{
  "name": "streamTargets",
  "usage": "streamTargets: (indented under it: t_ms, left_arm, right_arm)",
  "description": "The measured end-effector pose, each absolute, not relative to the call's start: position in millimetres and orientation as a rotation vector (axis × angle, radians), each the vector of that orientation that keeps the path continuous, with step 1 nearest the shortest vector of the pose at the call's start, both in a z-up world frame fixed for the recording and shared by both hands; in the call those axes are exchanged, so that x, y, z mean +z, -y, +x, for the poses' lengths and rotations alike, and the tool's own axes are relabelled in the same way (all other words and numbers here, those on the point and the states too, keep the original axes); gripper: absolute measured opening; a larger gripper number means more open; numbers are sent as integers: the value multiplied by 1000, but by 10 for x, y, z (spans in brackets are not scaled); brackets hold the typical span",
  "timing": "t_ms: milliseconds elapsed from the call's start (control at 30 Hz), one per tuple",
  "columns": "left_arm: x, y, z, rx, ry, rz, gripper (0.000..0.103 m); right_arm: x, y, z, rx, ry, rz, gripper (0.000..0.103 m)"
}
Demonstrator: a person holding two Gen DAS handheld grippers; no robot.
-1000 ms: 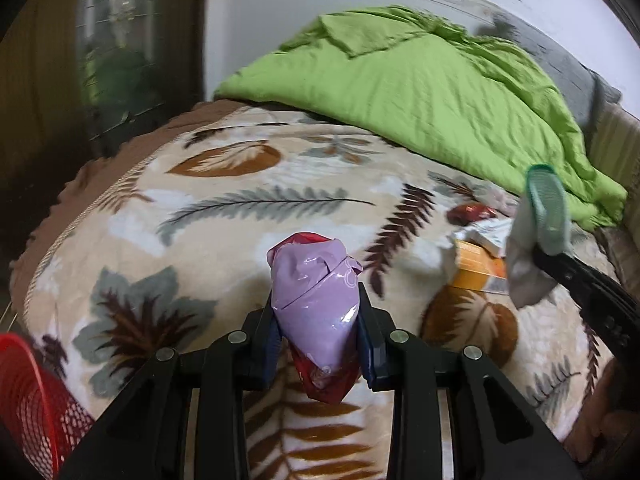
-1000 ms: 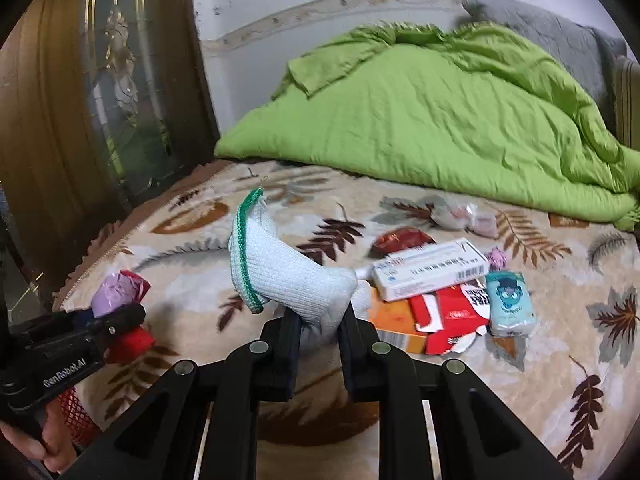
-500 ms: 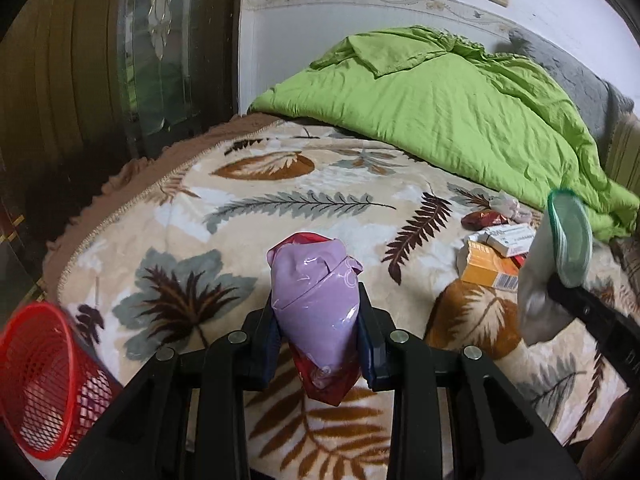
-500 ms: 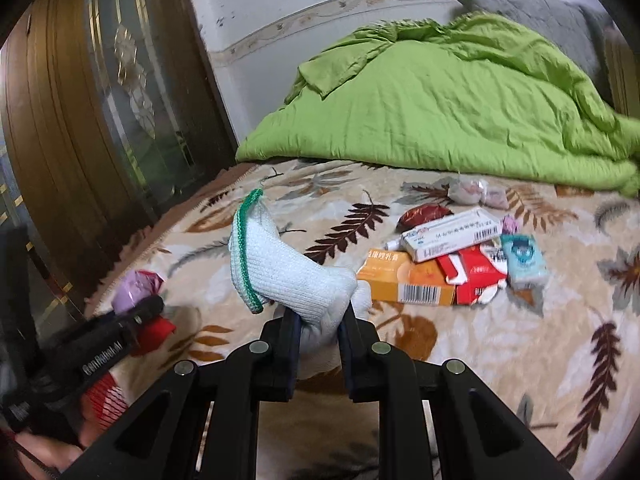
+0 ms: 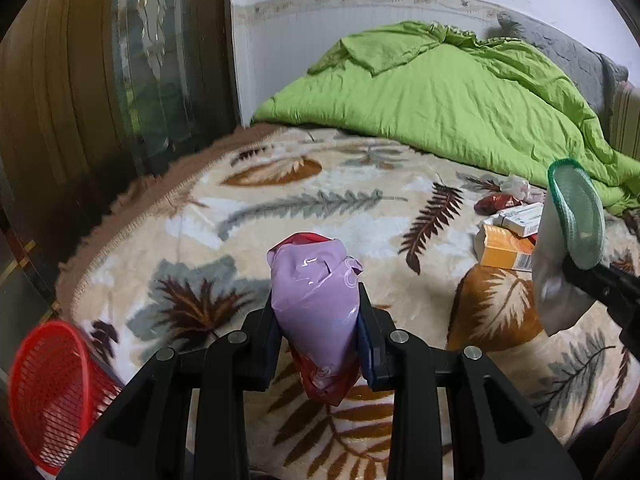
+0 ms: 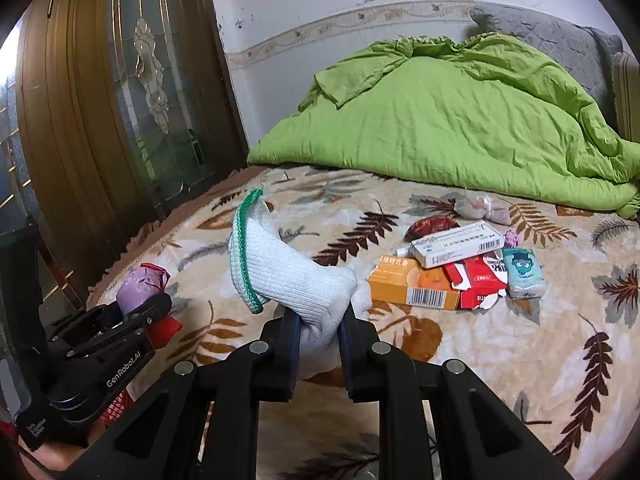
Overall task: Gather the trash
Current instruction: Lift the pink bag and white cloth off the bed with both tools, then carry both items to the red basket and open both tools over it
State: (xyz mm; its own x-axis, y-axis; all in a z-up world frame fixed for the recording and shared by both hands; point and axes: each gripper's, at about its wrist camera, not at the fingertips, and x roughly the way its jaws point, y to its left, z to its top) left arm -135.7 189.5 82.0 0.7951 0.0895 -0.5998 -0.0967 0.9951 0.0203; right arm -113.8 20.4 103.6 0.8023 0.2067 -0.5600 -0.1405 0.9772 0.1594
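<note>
Nearest in the left wrist view, my left gripper (image 5: 318, 324) has its fingers clamped on a crumpled lilac plastic wrapper with a red foil wrapper bunched behind it (image 5: 314, 300); the bundle stands up out of the fingers, with its red end hanging below. In the right wrist view, my right gripper (image 6: 318, 330) has its fingers closed on a white knitted work glove with a green cuff (image 6: 280, 276), cuff uppermost and tilted left.

The red plastic mesh wastebasket (image 5: 52, 384) sits at the lower left of the left wrist view, beside the bed edge and below the level of the leaf-patterned fleece blanket (image 5: 304, 208). I judge the step in hand to be carrying both loads to it. To do it well, I would bring each gripper squarely over the basket mouth before loosening, left first as it is nearer, and release low so the light wrappers do not drift onto the floor.

Farther off, an orange cardboard medicine box (image 6: 412, 286), a white carton (image 6: 456, 246) and other litter remain on the blanket, short of the green quilt (image 6: 440, 120).
</note>
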Motion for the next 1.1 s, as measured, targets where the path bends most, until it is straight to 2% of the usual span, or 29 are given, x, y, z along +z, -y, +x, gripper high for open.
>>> streamTargets:
  t_ms: [333, 500, 700, 867, 1100]
  left_arm:
    - [578, -1906, -1062, 36, -698, -79, 31]
    - [630, -2012, -1062, 19, -699, -124, 31]
    - [1001, -2553, -1292, 59, -651, -171, 31]
    - [1257, -3178, -1480, 126, -621, -209, 31]
    - [1249, -3896, -2017, 235, -631, -252, 31]
  right_arm:
    - [800, -281, -936, 225, -679, 96, 18]
    - [744, -307, -863, 243, -693, 90, 18]
    - [782, -451, -771, 298, -706, 65, 18]
    - [1049, -852, -564, 403, -688, 64, 18]
    - [1317, -1724, -487, 600, -668, -67, 18]
